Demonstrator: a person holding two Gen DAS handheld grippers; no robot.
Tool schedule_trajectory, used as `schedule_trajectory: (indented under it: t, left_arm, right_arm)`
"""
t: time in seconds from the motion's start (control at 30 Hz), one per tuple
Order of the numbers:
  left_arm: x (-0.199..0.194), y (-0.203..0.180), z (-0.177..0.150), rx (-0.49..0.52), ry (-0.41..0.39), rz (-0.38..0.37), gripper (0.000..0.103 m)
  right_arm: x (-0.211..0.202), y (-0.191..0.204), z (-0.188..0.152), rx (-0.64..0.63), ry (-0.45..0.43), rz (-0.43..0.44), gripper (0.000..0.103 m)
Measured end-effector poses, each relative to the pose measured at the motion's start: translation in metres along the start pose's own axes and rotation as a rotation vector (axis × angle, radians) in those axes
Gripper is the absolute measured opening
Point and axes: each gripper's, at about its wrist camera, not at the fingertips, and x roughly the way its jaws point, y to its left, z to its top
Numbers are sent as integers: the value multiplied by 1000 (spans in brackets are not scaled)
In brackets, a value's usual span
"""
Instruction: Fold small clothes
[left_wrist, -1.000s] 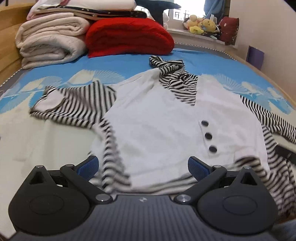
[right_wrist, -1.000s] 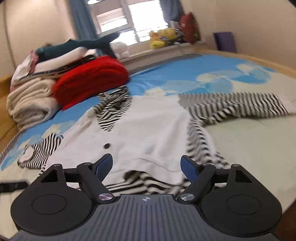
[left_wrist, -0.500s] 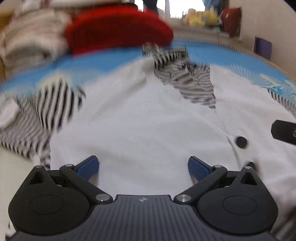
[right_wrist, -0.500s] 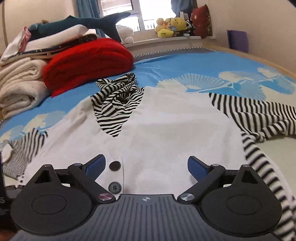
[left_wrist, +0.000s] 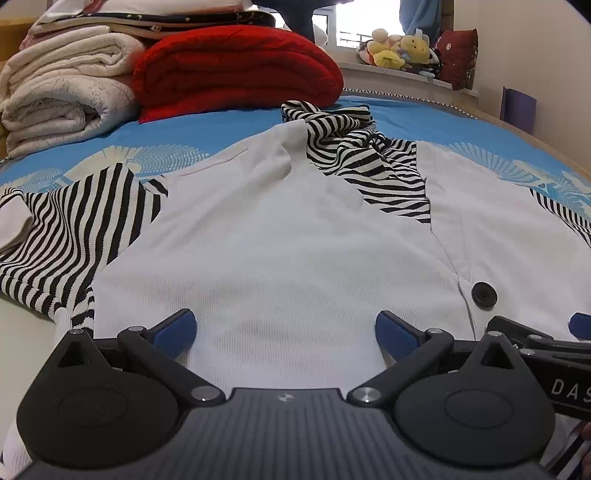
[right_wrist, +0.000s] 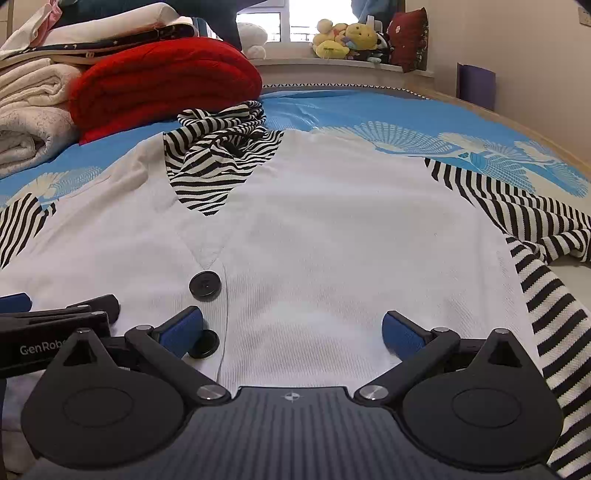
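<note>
Both claws nearer the cardigan (left_wrist: 288, 258) now

We are seeing the cardigan (left_wrist: 280, 251) lying flat on the bed (left_wrist: 207, 147), filling the centre of both views. Its collar (left_wrist: 354, 155) is sitting at upper centre, one sleeve (left_wrist: 74, 229) running off to the left edge, the other sleeve (right_wrist: 528, 221) to the right. Buttons (right_wrist: 205, 286) are lying at lower left in the right view. Behind the collar, a folded blanket (left_wrist: 236, 70) is resting at top centre, stacked towels (left_wrist: 62, 96) left of it, plush toys (right_wrist: 347, 40) on the sill behind.
</note>
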Motion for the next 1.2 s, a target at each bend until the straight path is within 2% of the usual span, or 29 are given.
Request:
schedule_trajectory:
  t: [0.8,1.2]
  left_arm:
    - [-1,1,1,-9,0,18,103]
    - [-3,-3,0,-16,0,26,103]
  right_arm:
    - [5,4,4,-14,10,-26,102]
    - [5,-6,4,10,3,18,102]
